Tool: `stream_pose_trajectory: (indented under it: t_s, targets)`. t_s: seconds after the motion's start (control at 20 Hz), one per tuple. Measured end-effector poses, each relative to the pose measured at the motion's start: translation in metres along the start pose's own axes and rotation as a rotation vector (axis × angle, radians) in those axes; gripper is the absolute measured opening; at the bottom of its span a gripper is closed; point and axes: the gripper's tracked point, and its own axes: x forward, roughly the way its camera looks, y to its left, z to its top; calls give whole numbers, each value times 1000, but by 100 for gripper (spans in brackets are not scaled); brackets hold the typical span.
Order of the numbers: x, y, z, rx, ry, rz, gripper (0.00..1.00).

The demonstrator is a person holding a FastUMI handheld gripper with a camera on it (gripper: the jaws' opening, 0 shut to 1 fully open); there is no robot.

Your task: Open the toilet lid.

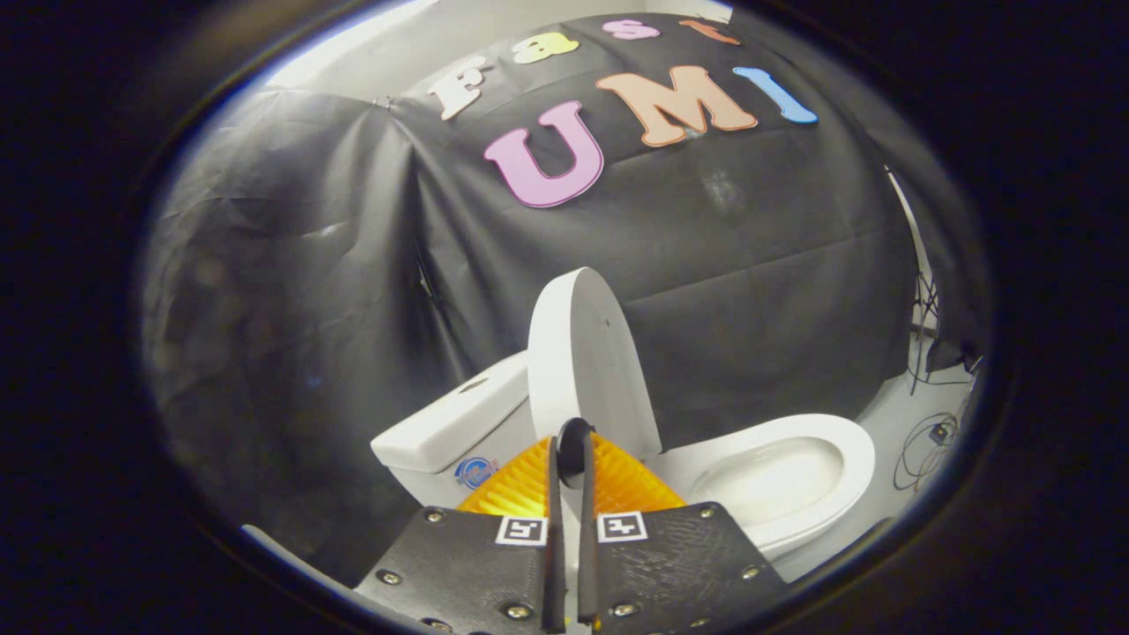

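The white toilet lid point(586, 353) stands raised, almost upright, and I see it nearly edge-on just ahead of the fingers. My gripper point(571, 445) is closed to a narrow slit, with the lid's lower edge running white between the two fingers, so both press on it. To the right of the lid lie the open seat and bowl point(794, 467). Left of the lid sits the tank point(450, 423) with its flat cover.
Black cloth hangs close behind and to the left of the toilet. On the pale floor right of the bowl lie loose cables point(926, 441), and a thin stand point(922, 309) rises at the cloth's right edge.
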Motion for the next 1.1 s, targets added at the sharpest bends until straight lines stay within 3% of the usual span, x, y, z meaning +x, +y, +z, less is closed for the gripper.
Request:
stream_pose_trajectory:
  t_s: [1.0,1.1]
  targets:
    - [2,18,-12,2,20,85,6]
    - [0,16,-11,25,20,96,9]
